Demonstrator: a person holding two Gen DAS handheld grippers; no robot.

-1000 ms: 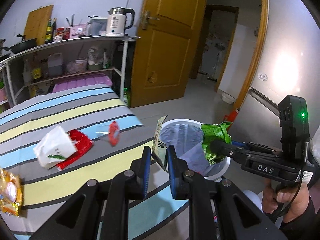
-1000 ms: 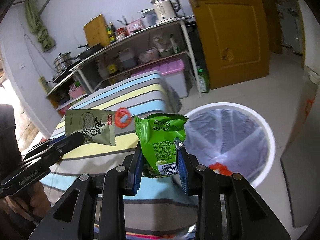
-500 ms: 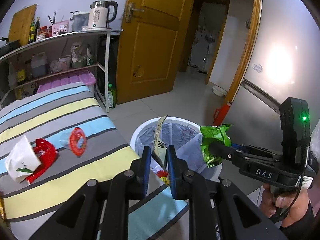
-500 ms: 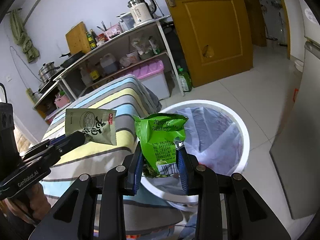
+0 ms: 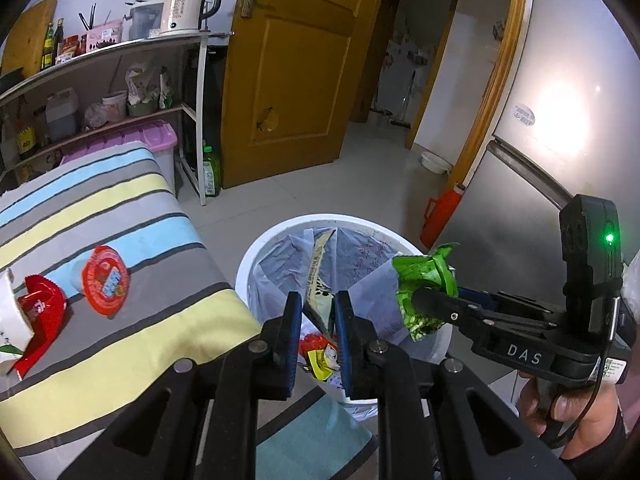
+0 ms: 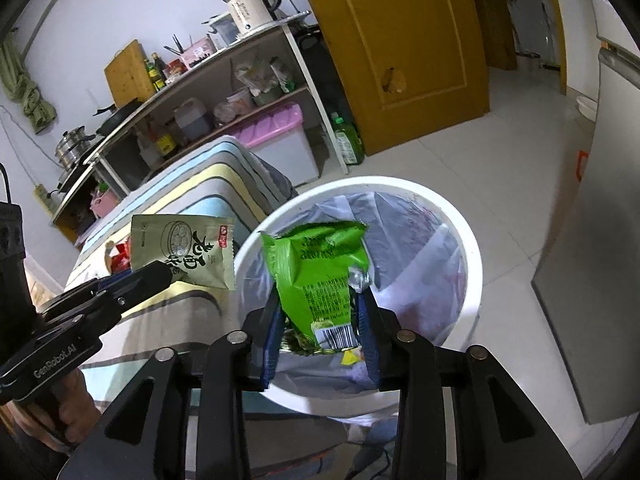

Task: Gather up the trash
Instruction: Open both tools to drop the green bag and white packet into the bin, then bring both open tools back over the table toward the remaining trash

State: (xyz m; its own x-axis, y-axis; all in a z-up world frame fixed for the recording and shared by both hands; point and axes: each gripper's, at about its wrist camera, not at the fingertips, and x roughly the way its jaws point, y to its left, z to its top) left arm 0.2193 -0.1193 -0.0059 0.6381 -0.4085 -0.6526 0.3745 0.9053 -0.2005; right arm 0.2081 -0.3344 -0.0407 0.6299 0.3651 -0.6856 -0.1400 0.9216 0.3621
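Note:
My left gripper is shut on a pale green snack packet, held edge-on over the white trash bin; the packet's face shows in the right wrist view. My right gripper is shut on a bright green snack bag, also over the bin; the bag shows in the left wrist view. Red and yellow wrappers lie inside the lined bin.
A striped table at left holds a red-lidded cup, a red wrapper and a white packet. Behind stand a metal shelf, a wooden door and a steel fridge.
Both grippers have moved with their packets from beside the table edge to above the bin opening. The bin now looks closer and more centred.

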